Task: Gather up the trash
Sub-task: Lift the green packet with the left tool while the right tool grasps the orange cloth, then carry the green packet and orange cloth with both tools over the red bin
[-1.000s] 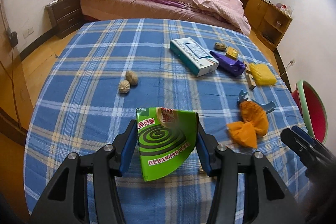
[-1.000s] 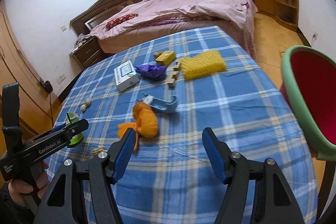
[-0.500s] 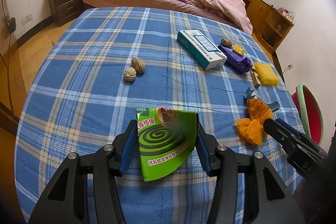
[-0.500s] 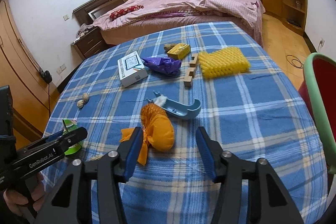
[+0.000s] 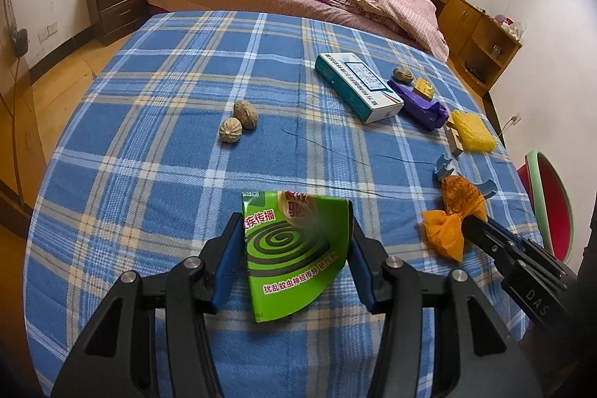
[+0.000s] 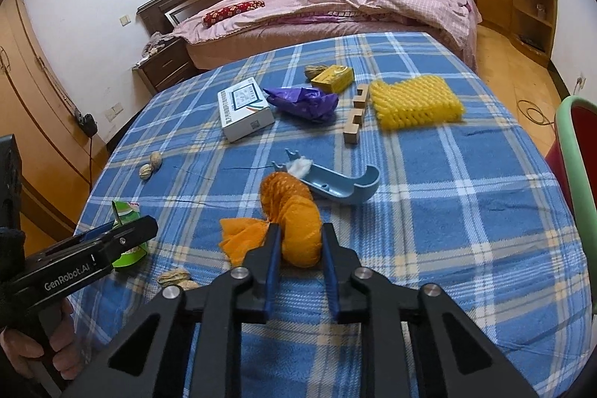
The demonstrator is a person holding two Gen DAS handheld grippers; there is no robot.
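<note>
A torn green mosquito-coil packet (image 5: 291,248) stands between the blue pads of my left gripper (image 5: 294,230), which is shut on it just above the blue plaid tablecloth (image 5: 168,155). An orange net bag (image 6: 294,207) lies on the cloth at the table's near right. My right gripper (image 6: 300,237) straddles its rounded end. Its jaws are closing and both pads touch the bag's sides. In the left wrist view the right gripper (image 5: 474,224) reaches the orange net bag (image 5: 455,207) from the right. The right wrist view shows the left gripper (image 6: 141,230) with the green packet (image 6: 127,211).
Two walnuts (image 5: 238,122), a white and teal box (image 5: 358,84), a purple bag (image 5: 418,101), a yellow foam net (image 5: 474,133), wood blocks (image 6: 354,122) and a blue plastic piece (image 6: 335,185) lie on the cloth. A red bin with a green rim (image 6: 574,152) stands off the right edge.
My right gripper moved in over the orange net bag and its jaws narrowed from wide apart to the bag's sides. The left gripper kept hold of the green packet.
</note>
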